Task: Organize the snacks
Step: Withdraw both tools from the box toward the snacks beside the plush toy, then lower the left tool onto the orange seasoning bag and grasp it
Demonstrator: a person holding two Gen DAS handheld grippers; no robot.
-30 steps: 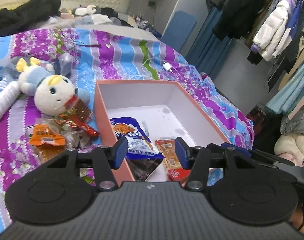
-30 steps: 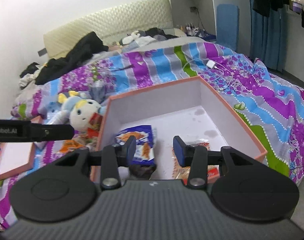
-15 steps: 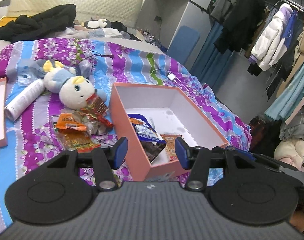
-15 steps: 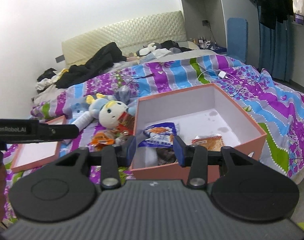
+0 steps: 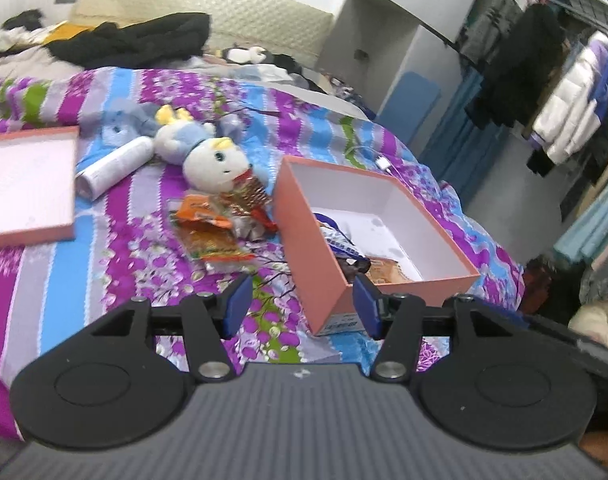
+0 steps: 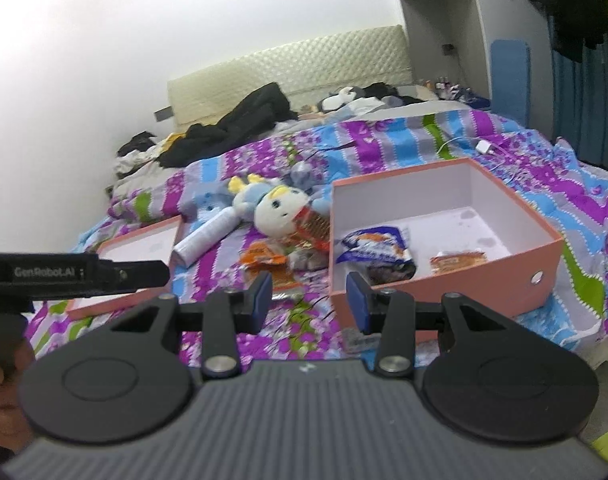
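A pink cardboard box [image 5: 304, 248] with a white inside stands open on the bed. In it lie a blue-and-white snack packet [image 6: 373, 244], a dark packet [image 6: 387, 270] and an orange packet [image 6: 457, 260]. Several loose snack packets [image 5: 212, 240] lie in a heap left of the box, among them a red-and-gold one [image 5: 250, 196]. My left gripper [image 5: 302, 304] hovers short of the box's near corner; its jaws are opening, with nothing between them. My right gripper [image 6: 308, 300] is also back from the box [image 6: 443, 280], open and empty.
A white-and-blue plush toy [image 5: 212, 164] and a white cylinder [image 5: 112, 166] lie beyond the loose snacks. The pink box lid [image 5: 24, 184] rests far left. Dark clothes pile up at the headboard; a clothes rack stands right. A hand [image 6: 0, 392] grips the left tool.
Both grippers have drawn back from above the box, which now sits farther off. More of the bed, the lid and the loose snacks have come into view. The left jaws stand slightly wider.
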